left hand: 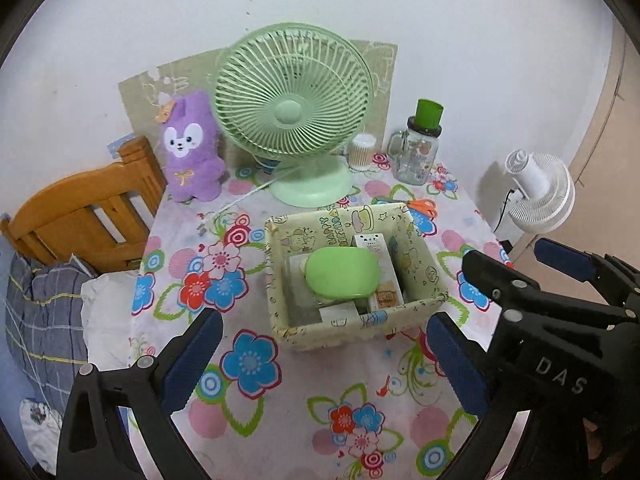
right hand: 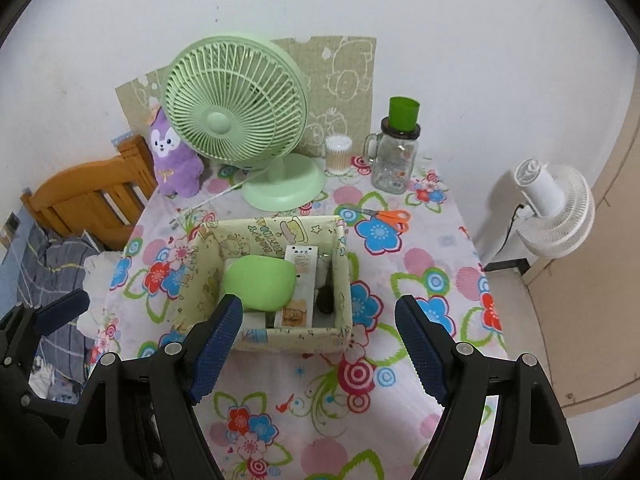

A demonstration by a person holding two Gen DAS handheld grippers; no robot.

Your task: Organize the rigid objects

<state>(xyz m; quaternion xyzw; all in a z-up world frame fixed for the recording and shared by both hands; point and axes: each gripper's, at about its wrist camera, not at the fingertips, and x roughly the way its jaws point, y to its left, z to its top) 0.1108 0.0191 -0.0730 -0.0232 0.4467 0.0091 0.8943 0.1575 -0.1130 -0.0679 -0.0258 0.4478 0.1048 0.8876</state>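
Left wrist view: both grippers hang wide and empty above the flowered table (left hand: 288, 420).
Left gripper (left hand: 320, 364) and right gripper (right hand: 320, 344) hold nothing; the box (left hand: 280, 264) near them contains a green case (left hand: 342, 272) and cartons (left hand: 380, 264).

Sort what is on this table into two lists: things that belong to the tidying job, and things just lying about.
Job: box; green case in the box; white carton in the box; scissors, likely still to be put away.

Lying about: green fan; plush toy; swab jar; glass mug; white fan; chair.
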